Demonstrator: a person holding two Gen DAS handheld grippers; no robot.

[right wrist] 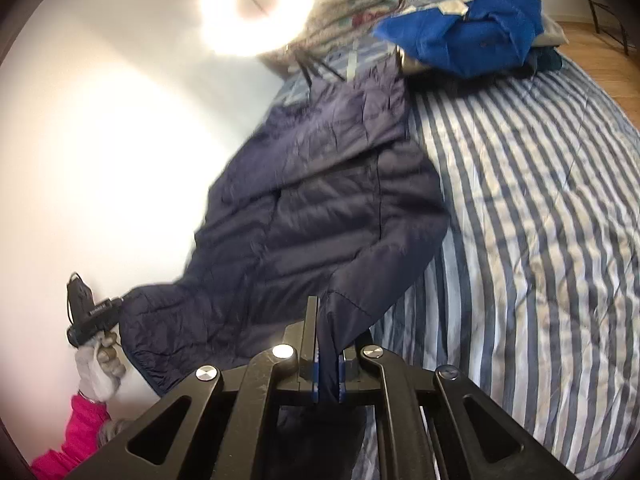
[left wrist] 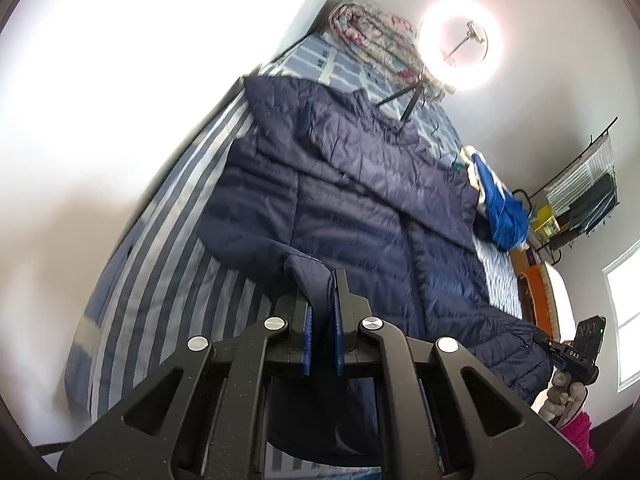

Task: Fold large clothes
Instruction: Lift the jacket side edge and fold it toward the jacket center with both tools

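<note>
Lying spread on the striped bedspread (right wrist: 520, 200): a navy quilted jacket (left wrist: 340, 200), its near hem lifted off the bed at two corners. Left gripper (left wrist: 322, 308) clenched on a fold of the hem, navy cloth pinched between the blue pads. Right gripper (right wrist: 328, 360) likewise clamped on the hem's other corner, fabric bunched between its fingers. Each wrist view catches the opposite gripper at the frame edge, held by a grey-gloved hand (right wrist: 100, 360) with a pink sleeve (right wrist: 80, 432). Beyond the jacket, a heap of blue clothing (right wrist: 464, 36) and a rolled patterned blanket (left wrist: 372, 36) at the bed's far end. Ring light (left wrist: 460, 44) glaring above.
</note>
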